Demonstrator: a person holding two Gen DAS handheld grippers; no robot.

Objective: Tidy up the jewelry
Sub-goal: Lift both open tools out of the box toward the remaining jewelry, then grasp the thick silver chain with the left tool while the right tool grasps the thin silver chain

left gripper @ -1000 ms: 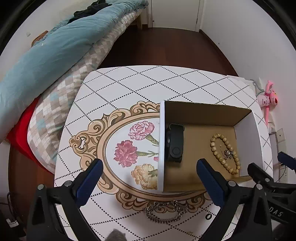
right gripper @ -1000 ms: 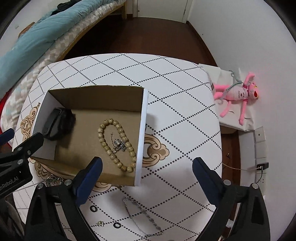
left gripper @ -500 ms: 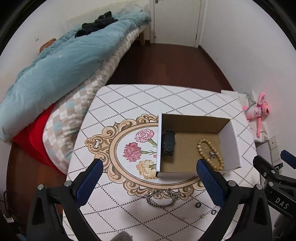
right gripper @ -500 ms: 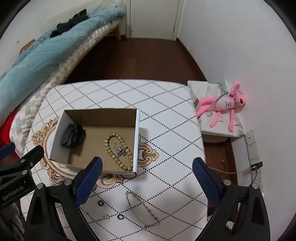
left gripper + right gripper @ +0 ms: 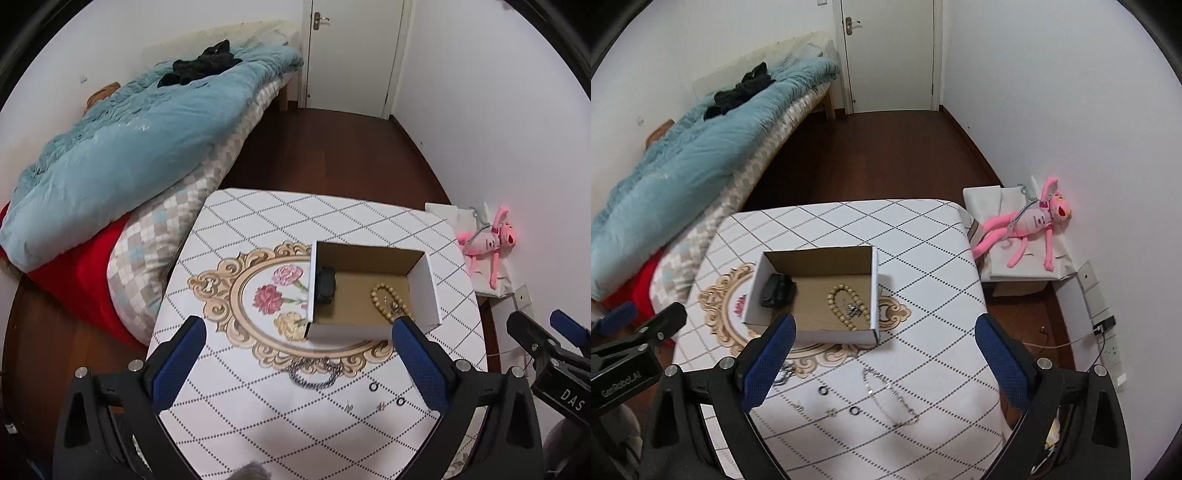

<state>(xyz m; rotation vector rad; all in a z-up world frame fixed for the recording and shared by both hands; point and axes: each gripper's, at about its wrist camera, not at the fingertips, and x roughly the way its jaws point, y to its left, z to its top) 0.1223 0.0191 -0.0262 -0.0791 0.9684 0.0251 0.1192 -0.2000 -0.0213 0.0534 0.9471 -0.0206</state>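
An open cardboard box (image 5: pixel 424 295) (image 5: pixel 874 288) stands on the patterned table (image 5: pixel 266 229) (image 5: pixel 923 258). Inside lie a black watch (image 5: pixel 327 286) (image 5: pixel 777 291) and a wooden bead bracelet (image 5: pixel 384 295) (image 5: pixel 842 304) with a small silver piece. In front of the box lie a thick silver chain (image 5: pixel 314 374), a thin silver chain (image 5: pixel 890 395), two black rings (image 5: pixel 373 386) (image 5: pixel 823 390) and small earrings (image 5: pixel 348 407). My left gripper (image 5: pixel 295 362) and right gripper (image 5: pixel 882 358) hang high above the near table edge, both open and holding nothing.
A bed with a blue duvet (image 5: pixel 129 147) (image 5: pixel 683 162) presses against the table's left side. A pink plush toy (image 5: pixel 1030 225) (image 5: pixel 487 243) lies on a white box to the right by the wall. A white door (image 5: pixel 890 55) stands at the back across dark floor.
Both grippers have pulled up and back from the box, so the table and room look smaller and farther. The loose chains, rings and earrings near the front edge have come into view.
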